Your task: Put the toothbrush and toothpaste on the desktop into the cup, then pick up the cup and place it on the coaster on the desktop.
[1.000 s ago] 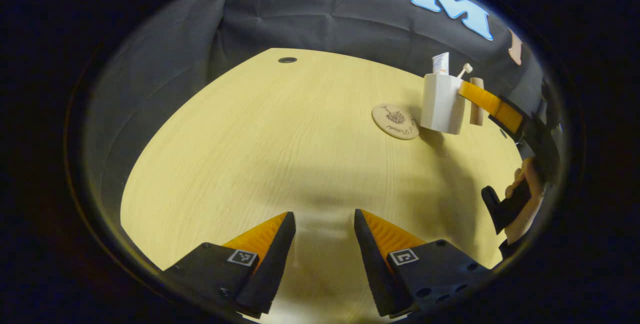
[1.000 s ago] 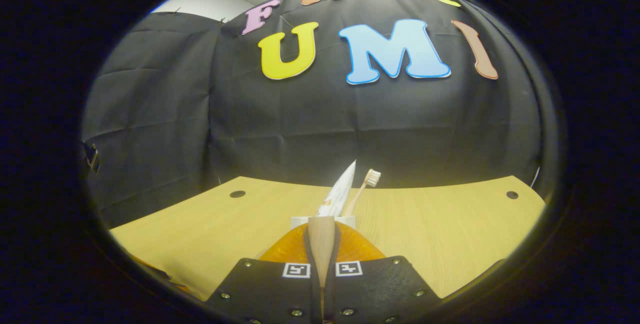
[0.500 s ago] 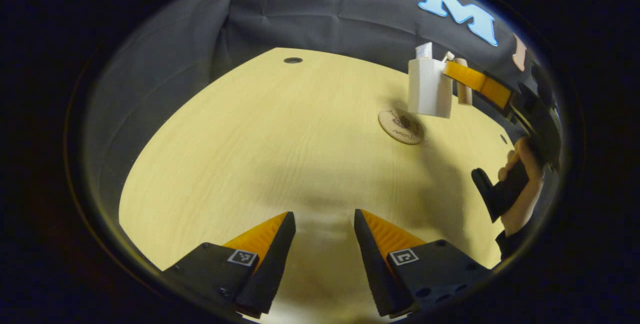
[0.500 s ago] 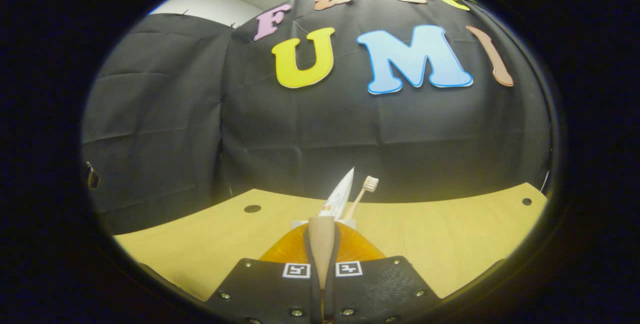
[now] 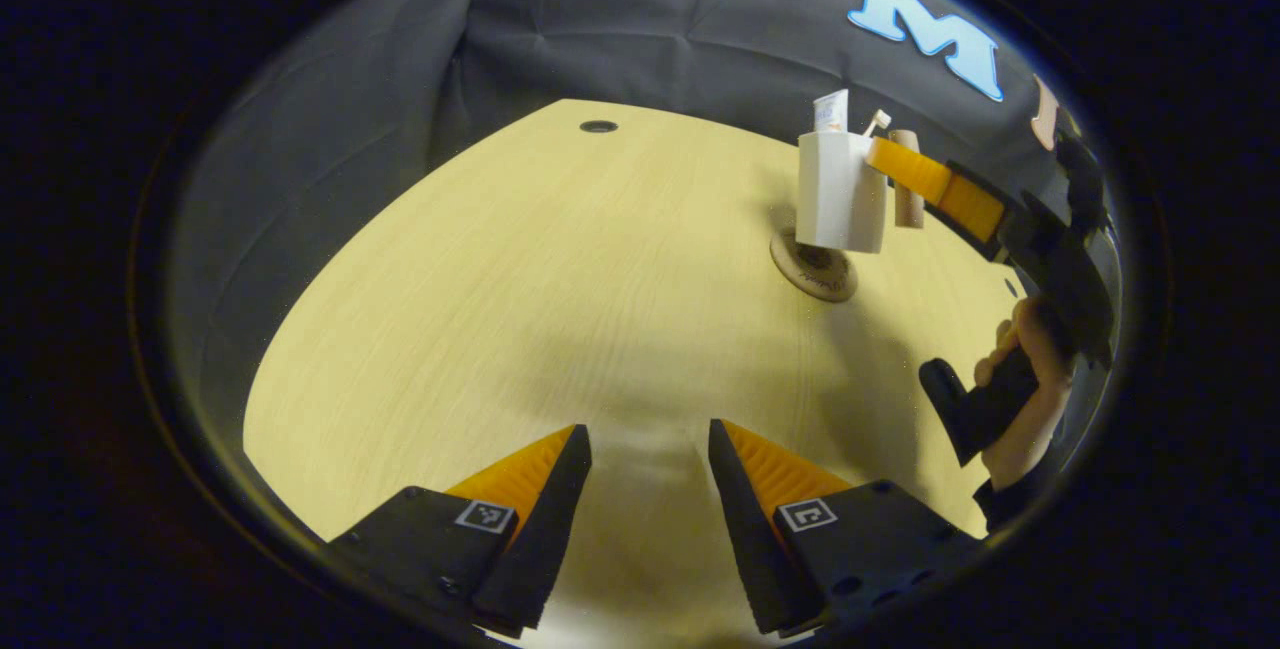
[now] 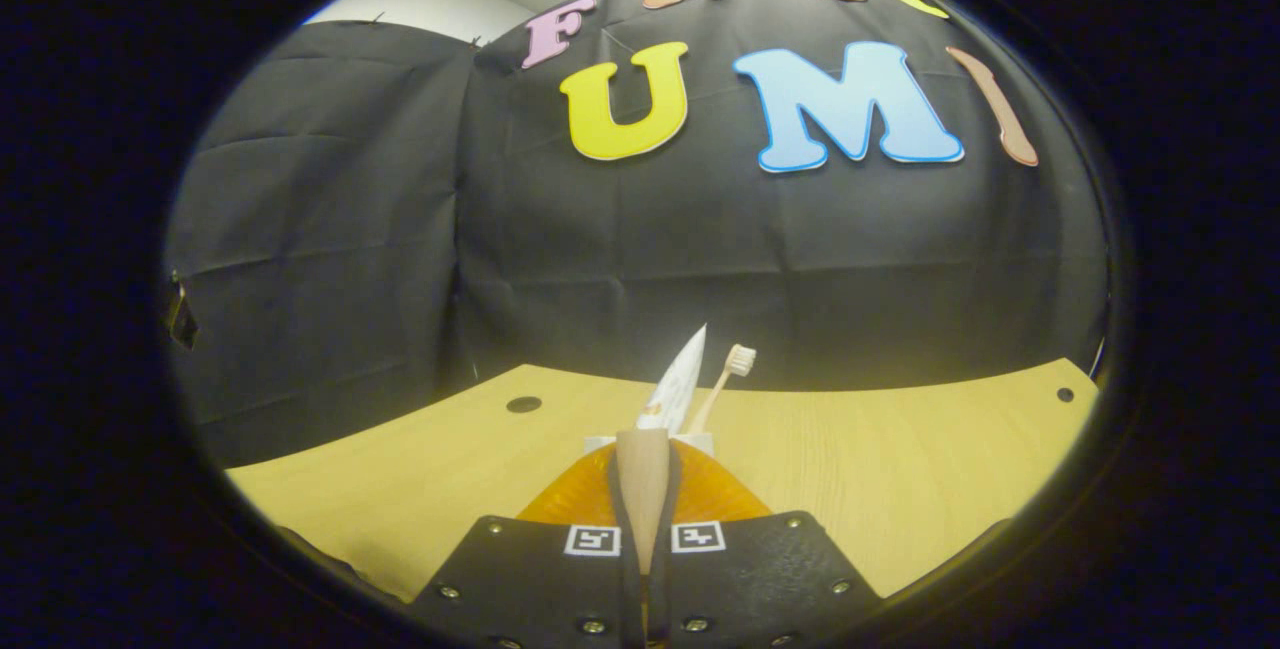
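In the left gripper view a white cup [image 5: 840,194] hangs upright just over the round wooden coaster [image 5: 820,277], covering its far edge. A toothpaste tube [image 5: 830,112] and a toothbrush [image 5: 878,119] stick out of it. My right gripper [image 5: 885,154] comes in from the right, shut on the cup's wooden handle [image 5: 908,199]. In the right gripper view the handle [image 6: 643,489] stands pinched between the fingers, with the toothpaste [image 6: 678,384] and toothbrush [image 6: 738,361] rising behind it. My left gripper [image 5: 645,449] hovers open over the near part of the table, holding nothing.
The light wooden table [image 5: 550,279] has a cable hole [image 5: 598,126] at its far edge, and two such holes [image 6: 523,404] [image 6: 1057,394] lie near the black cloth wall. A person's hand [image 5: 1020,379] grips the right tool's handle at the right.
The right gripper has carried the cup leftward from beside the coaster, lifted it, then lowered it until it hangs right over the coaster. The left gripper has stayed put and open.
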A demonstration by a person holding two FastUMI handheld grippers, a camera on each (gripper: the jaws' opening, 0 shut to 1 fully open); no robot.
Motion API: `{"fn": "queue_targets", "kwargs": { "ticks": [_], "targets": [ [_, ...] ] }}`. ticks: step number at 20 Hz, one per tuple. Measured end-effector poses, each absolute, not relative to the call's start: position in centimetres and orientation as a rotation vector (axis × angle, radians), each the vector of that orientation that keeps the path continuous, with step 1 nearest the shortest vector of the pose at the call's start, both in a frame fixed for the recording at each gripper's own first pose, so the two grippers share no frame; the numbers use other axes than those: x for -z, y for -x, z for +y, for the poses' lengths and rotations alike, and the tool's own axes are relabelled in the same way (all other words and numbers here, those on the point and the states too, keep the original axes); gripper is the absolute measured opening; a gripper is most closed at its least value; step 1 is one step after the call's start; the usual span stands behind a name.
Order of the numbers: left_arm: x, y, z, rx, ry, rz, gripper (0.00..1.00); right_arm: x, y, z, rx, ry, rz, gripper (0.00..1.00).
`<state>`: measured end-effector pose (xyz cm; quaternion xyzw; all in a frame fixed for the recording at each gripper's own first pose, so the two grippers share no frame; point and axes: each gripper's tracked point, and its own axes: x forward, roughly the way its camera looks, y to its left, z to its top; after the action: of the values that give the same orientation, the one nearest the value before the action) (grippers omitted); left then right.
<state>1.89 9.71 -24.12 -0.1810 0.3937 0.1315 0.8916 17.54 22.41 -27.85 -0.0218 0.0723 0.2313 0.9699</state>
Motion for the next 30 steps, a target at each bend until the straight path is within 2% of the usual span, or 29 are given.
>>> {"fn": "queue_targets", "kwargs": {
  "ticks": [4, 5, 6, 7, 9, 11, 13, 14, 15, 17, 18, 19, 20, 23, 24, 25, 26, 27, 28, 30],
  "targets": [
    [22.6, -4.3, 10.2, -0.266, 0.364, 0.804, 0.81, 29.3, -15.4, 21.4, -0.468, 0.051, 0.181, 0.04],
    [22.2, -4.8, 10.4, -0.264, 0.364, 0.802, 0.76, 29.6, -15.0, 21.1, -0.468, 0.050, 0.188, 0.05],
    [21.7, -5.3, 10.7, -0.263, 0.364, 0.802, 0.76, 30.1, -14.5, 20.8, -0.463, 0.053, 0.193, 0.05],
    [21.1, -5.6, 11.2, -0.261, 0.364, 0.801, 0.81, 30.6, -14.4, 20.5, -0.458, 0.052, 0.204, 0.05],
    [20.0, -6.3, 11.4, -0.256, 0.366, 0.800, 0.81, 31.5, -13.4, 20.2, -0.460, 0.053, 0.220, 0.13],
    [19.2, -7.0, 11.5, -0.247, 0.361, 0.795, 0.81, 32.2, -13.0, 20.0, -0.462, 0.064, 0.230, 0.10],
    [18.6, -7.8, 11.7, -0.240, 0.356, 0.789, 0.81, 34.8, -12.8, 19.8, -0.464, 0.087, 0.305, 0.18],
    [18.7, -8.3, 11.5, -0.236, 0.354, 0.788, 0.76, 35.8, -12.3, 19.4, -0.464, 0.080, 0.350, 0.21],
    [18.6, -8.6, 11.1, -0.232, 0.350, 0.786, 0.76, 35.8, -12.3, 19.3, -0.468, 0.055, 0.348, 0.22],
    [17.9, -9.2, 10.2, -0.225, 0.341, 0.780, 0.76, 35.4, -12.3, 19.0, -0.455, 0.049, 0.345, 0.23],
    [17.8, -9.6, 10.0, -0.222, 0.336, 0.779, 0.81, 35.4, -12.3, 18.9, -0.449, 0.055, 0.342, 0.25],
    [17.7, -9.5, 10.1, -0.219, 0.332, 0.776, 0.76, 35.0, -12.2, 19.0, -0.455, 0.055, 0.337, 0.29],
    [17.6, -9.8, 10.0, -0.217, 0.329, 0.775, 0.76, 34.6, -12.0, 18.8, -0.456, 0.058, 0.330, 0.32],
    [16.2, -10.1, 9.9, -0.211, 0.329, 0.755, 0.81, 33.2, -11.2, 18.3, -0.457, 0.070, 0.326, 0.31],
    [15.6, -10.4, 9.8, -0.207, 0.325, 0.745, 0.81, 32.9, -10.7, 18.0, -0.454, 0.072, 0.335, 0.35],
    [14.7, -10.6, 9.9, -0.205, 0.319, 0.733, 0.81, 32.2, -10.0, 17.7, -0.452, 0.067, 0.341, 0.36],
    [13.6, -10.9, 9.9, -0.200, 0.315, 0.717, 0.76, 31.3, -9.5, 17.4, -0.446, 0.063, 0.340, 0.36],
    [12.3, -11.2, 9.9, -0.195, 0.309, 0.699, 0.76, 30.1, -8.9, 17.0, -0.437, 0.062, 0.335, 0.38],
    [10.8, -11.6, 9.8, -0.188, 0.302, 0.678, 0.81, 28.8, -8.4, 16.7, -0.430, 0.065, 0.330, 0.38],
    [7.4, -12.3, 9.8, -0.174, 0.287, 0.629, 0.80, 25.0, -7.5, 15.9, -0.414, 0.062, 0.305, 0.37]
  ]
}}
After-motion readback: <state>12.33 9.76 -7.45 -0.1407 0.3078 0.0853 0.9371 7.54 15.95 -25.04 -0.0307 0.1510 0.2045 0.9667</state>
